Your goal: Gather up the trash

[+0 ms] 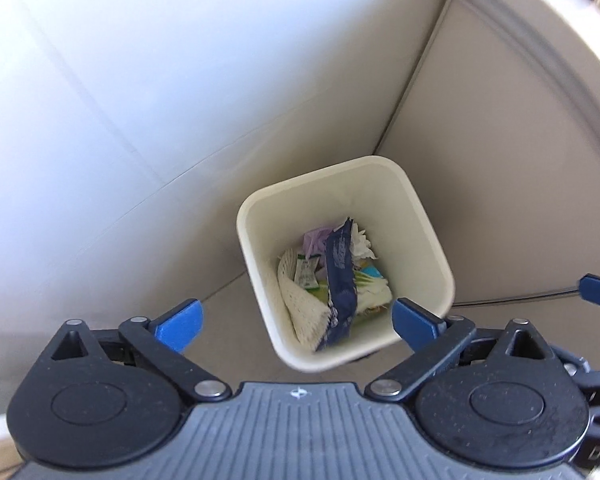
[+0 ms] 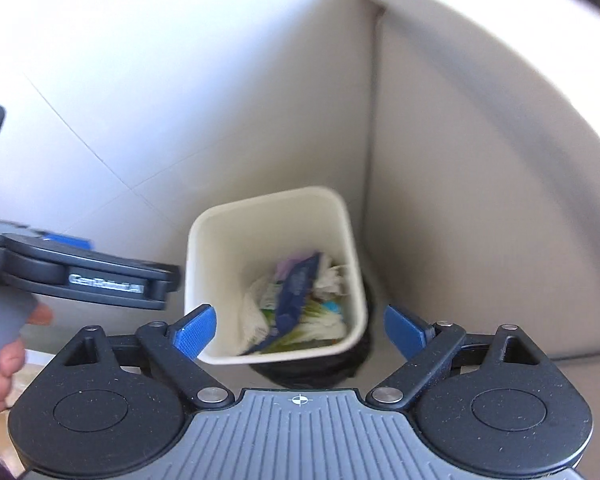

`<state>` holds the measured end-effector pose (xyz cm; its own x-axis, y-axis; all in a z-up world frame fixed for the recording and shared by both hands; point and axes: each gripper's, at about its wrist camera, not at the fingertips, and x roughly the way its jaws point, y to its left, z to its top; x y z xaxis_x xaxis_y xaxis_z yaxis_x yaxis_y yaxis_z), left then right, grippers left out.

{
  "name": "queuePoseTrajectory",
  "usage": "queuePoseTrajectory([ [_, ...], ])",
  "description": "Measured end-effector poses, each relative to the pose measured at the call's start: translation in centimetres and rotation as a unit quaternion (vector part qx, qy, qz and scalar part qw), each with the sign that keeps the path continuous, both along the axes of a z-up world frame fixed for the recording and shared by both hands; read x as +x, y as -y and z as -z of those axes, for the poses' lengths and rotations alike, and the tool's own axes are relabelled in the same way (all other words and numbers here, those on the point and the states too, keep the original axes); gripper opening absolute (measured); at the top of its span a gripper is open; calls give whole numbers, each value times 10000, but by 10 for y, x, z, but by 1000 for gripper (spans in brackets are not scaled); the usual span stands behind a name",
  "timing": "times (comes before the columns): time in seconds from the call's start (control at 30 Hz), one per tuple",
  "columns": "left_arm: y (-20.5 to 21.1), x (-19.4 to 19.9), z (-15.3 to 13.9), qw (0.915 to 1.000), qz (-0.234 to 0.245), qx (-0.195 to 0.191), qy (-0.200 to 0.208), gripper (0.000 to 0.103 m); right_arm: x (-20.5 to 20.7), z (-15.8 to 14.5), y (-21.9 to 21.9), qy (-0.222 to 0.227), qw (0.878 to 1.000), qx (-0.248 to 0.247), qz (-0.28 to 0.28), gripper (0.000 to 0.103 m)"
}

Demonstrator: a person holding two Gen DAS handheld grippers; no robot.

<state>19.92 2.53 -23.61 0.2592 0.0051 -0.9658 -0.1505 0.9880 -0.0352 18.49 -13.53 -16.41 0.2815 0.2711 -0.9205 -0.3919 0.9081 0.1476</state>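
The cream-white bin point(image 1: 346, 264) stands on the floor, tucked into the corner where two pale walls meet, and it already holds a heap of trash: a dark blue wrapper point(image 1: 340, 280) lying across the top, white mesh padding point(image 1: 300, 300) at about 8 o'clock of the heap, crumpled white tissue point(image 1: 362, 246) at 1 o'clock and a lilac scrap point(image 1: 315, 240) at 11 o'clock. In the right wrist view a dark patch shows on the floor under the bin's near edge; what it is cannot be told. The left gripper point(image 1: 298, 322) hangs above the bin's near rim, its blue-padded jaws spread wide with nothing between them, and the right gripper point(image 2: 300, 330) hovers likewise over the opening, jaws wide and empty. In the right wrist view the left gripper sits at 9 o'clock, with the person's fingers on its handle at the frame's left edge. Judging by the empty jaws above a filled bin, the dropping step looks done for this load. The next move would call for turning away from the corner to look for any trash left elsewhere, none of which shows here, and for coming at it with jaws open.
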Motion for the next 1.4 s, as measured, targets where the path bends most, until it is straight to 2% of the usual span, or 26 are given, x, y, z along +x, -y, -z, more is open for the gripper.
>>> queuePoseTrajectory([
  [0.13,0,-20,-33,9998,-182,-79,56,102,-13,-48,11,379,9986,-295,231,93],
  [0.23,4,-37,-71,9996,-189,-128,162,102,-27,-88,22,652,9961,-372,472,93],
  [0.43,28,-77,-145,9974,-18,41,717,102,-59,-168,44,1304,9864,-482,873,97],
  [0.53,42,-91,-168,9950,142,226,964,102,-73,-202,50,1594,9806,-548,998,98],
  [0.6,48,-99,-179,9941,185,152,1059,102,-80,-219,52,1747,9774,-571,1046,99],
  [0.8,63,-115,-199,9933,282,17,1122,103,-92,-234,59,2073,9701,-553,1131,99],
  [1.4,71,-126,-207,9950,259,-65,967,102,-103,-230,59,2062,9700,-553,1163,100],
])
